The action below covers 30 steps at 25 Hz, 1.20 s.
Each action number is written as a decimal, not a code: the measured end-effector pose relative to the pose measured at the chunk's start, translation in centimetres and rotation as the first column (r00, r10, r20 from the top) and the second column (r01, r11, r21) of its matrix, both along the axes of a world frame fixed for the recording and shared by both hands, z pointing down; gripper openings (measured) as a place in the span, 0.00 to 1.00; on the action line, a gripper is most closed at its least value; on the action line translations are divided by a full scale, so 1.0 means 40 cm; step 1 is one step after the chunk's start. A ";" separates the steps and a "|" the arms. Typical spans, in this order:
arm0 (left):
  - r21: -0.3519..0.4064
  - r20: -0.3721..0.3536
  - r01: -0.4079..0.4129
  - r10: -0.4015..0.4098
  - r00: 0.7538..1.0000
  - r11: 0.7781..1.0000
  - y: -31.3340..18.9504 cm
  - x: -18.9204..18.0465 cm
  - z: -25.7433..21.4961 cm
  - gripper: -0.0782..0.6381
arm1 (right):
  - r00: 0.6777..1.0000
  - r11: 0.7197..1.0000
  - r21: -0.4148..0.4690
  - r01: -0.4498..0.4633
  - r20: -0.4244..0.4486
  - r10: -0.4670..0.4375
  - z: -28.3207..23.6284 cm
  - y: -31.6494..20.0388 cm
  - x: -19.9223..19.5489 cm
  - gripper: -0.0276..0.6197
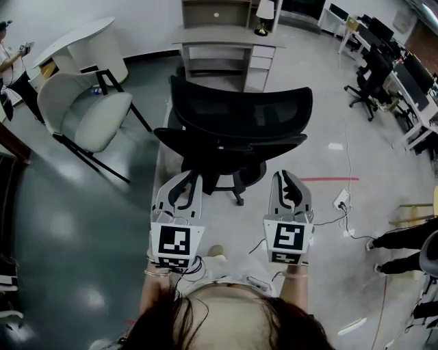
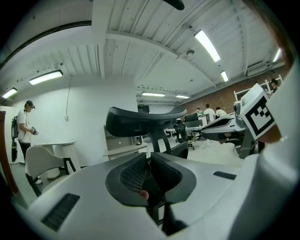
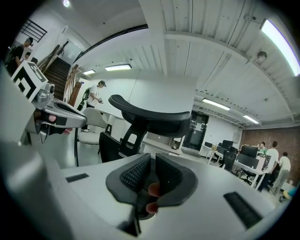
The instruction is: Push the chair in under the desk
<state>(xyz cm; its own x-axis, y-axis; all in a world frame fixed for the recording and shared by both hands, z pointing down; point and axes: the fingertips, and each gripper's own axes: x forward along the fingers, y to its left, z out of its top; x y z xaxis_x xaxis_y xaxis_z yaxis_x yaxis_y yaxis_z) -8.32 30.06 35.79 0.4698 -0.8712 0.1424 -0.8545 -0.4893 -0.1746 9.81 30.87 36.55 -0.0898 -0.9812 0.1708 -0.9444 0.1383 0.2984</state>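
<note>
Head view: the black mesh office chair point(image 1: 236, 130) stands at centre frame with its back toward the wearer. The grey desk point(image 1: 229, 37) is directly beyond it at 12 o'clock. The chair back hides the seat, so how far it reaches under the desk cannot be told.

The left gripper point(image 1: 186, 179) sits at 7 o'clock of the chair and the right gripper point(image 1: 286, 176) at 5 o'clock. Both point at the backrest and are just behind it; contact cannot be confirmed.

Left gripper view: the ribbed pads point(image 2: 136, 171) are pressed together with nothing between them, and the chair's headrest point(image 2: 145, 122) is ahead. Right gripper view: the jaws are likewise pressed together and empty, facing the same headrest.

Surroundings in the head view:
- White shell chair point(image 1: 85, 113) at 10 o'clock of the office chair.
- Desk lamp point(image 1: 263, 17) on the desk.
- Power strip point(image 1: 341, 199) on the floor at 4 o'clock.
- A person point(image 1: 10, 61) at the far left edge.
</note>
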 end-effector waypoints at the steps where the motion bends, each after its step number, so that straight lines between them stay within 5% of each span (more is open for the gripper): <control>1: -0.001 0.000 0.000 0.000 1.000 1.000 -0.006 -0.001 0.003 0.13 | 1.000 1.000 -0.004 -0.005 -0.004 0.005 0.003 -0.002 0.003 0.08; 21: 0.003 0.090 0.038 -0.038 0.995 0.999 -0.146 -0.007 0.040 0.20 | 0.992 0.998 -0.063 0.010 -0.126 -0.018 0.060 -0.140 0.038 0.19; 30: -0.002 0.205 0.053 -0.052 0.977 0.999 -0.225 -0.013 0.072 0.29 | 0.966 0.996 -0.088 0.020 -0.254 -0.042 0.085 -0.215 0.042 0.27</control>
